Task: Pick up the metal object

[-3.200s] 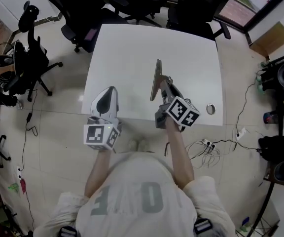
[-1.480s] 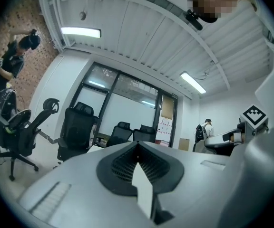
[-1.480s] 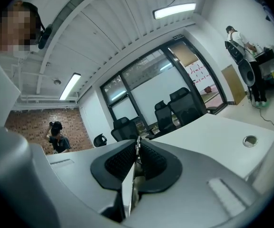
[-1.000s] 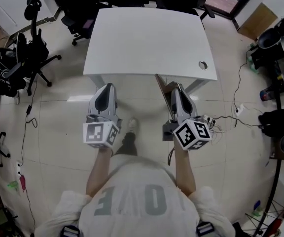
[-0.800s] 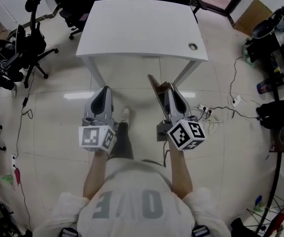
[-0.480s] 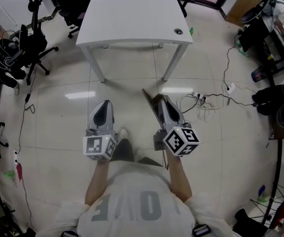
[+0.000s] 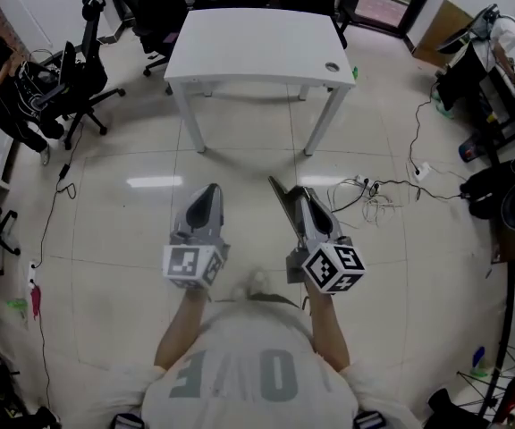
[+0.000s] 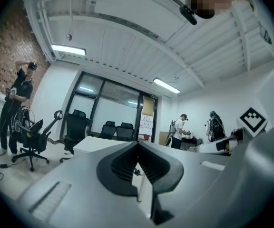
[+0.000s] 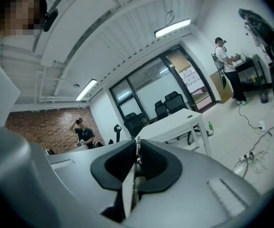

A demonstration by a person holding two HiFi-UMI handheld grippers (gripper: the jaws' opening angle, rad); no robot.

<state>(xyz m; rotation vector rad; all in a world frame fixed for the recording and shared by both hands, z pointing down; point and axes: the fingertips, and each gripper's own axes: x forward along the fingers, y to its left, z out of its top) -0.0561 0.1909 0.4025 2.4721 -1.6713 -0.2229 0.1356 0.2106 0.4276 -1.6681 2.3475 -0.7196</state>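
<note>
The metal object (image 7: 281, 204) is a thin flat strip. My right gripper (image 7: 301, 195) is shut on it and holds it in the air over the tiled floor, well short of the white table (image 7: 257, 47). In the right gripper view the strip (image 9: 129, 191) shows edge-on, pinched between the two dark pads (image 9: 151, 163), with the right gripper (image 9: 137, 156) closed round it. My left gripper (image 7: 208, 190) hangs beside it to the left, shut with nothing in it. In the left gripper view, the left gripper (image 8: 138, 163) has its pads together.
Black office chairs (image 7: 70, 79) stand to the left and behind the table. Cables and a power strip (image 7: 378, 195) lie on the floor to the right. A person (image 7: 508, 34) stands at a desk at the far right. Floor tiles lie under both grippers.
The person has stepped back from the table; both grippers, once at its near edge, now hang over the floor. The strip stays in the right gripper.
</note>
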